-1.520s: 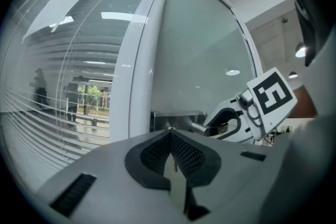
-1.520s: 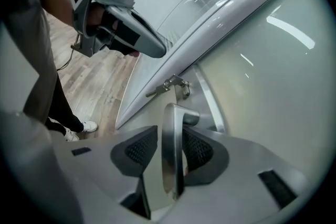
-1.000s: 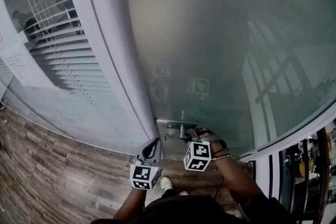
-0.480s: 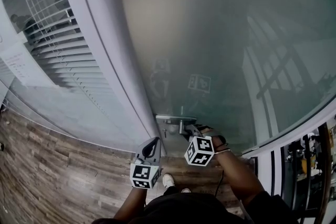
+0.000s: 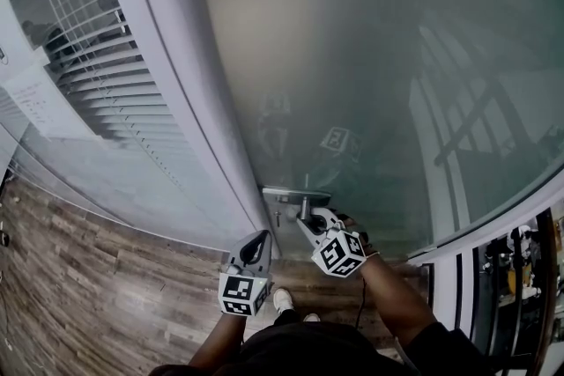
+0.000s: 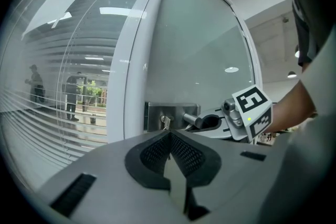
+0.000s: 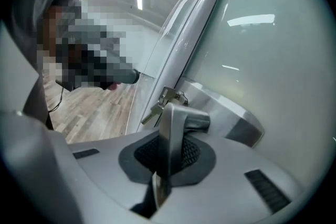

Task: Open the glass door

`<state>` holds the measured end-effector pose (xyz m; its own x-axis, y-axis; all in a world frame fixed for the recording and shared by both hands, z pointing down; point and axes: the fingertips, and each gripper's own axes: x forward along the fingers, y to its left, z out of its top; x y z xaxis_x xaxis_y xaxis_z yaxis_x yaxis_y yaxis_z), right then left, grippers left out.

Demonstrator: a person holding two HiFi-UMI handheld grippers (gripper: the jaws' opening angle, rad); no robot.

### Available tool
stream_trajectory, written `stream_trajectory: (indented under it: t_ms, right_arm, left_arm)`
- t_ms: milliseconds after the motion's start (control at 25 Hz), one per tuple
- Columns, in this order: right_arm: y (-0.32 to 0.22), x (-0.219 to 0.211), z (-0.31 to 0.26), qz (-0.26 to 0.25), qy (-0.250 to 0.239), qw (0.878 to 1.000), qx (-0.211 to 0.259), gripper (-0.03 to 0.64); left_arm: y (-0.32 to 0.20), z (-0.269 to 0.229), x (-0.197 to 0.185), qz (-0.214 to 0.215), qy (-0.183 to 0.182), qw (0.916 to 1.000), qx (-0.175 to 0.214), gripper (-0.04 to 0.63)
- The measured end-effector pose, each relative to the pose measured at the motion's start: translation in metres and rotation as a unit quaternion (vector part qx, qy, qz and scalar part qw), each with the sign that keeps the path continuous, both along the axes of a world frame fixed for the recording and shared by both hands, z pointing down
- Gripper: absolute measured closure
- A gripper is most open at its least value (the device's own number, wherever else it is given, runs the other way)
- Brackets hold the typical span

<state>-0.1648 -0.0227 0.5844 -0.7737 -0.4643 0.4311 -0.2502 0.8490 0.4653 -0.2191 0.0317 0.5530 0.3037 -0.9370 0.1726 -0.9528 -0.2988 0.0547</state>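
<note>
The frosted glass door (image 5: 352,84) carries a steel lock plate (image 5: 295,193) with a lever handle (image 5: 305,209). My right gripper (image 5: 310,223) is shut on that lever; in the right gripper view the handle (image 7: 176,126) stands between the pads, tilted, with a key (image 7: 156,106) in the lock just beyond. My left gripper (image 5: 261,237) hangs shut and empty near the white door frame (image 5: 189,101). In the left gripper view the left gripper (image 6: 169,136) points at the lock plate (image 6: 170,114), and the right gripper (image 6: 212,122) is on the lever (image 6: 192,120).
A glazed wall with slatted blinds (image 5: 88,75) runs left of the frame, with people standing beyond it. Wood-look flooring (image 5: 88,295) lies below. A white shoe (image 5: 279,302) shows under my grippers. A second frame and railing (image 5: 493,269) stand at the right.
The right gripper has rolled with the lever in it, so its marker cube now sits tilted. The left gripper has stayed where it was.
</note>
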Motion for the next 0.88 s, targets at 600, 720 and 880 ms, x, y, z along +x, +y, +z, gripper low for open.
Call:
stream_trajectory:
  t_ms: [600, 720, 880]
  right_arm:
    - [-0.036, -0.007, 0.007, 0.010, 0.019, 0.999, -0.035, 0.597]
    - [-0.044, -0.010, 0.011, 0.014, 0.022, 0.999, -0.043, 0.597]
    - [-0.056, -0.008, 0.010, 0.019, 0.025, 0.998, -0.045, 0.600]
  left_arm:
    - [0.002, 0.007, 0.027, 0.018, -0.001, 0.9998, -0.009, 0.594]
    - [0.002, 0.008, 0.034, 0.024, -0.002, 0.9996, -0.013, 0.594]
    - [0.001, 0.007, 0.049, 0.025, -0.010, 0.9996, -0.008, 0.594]
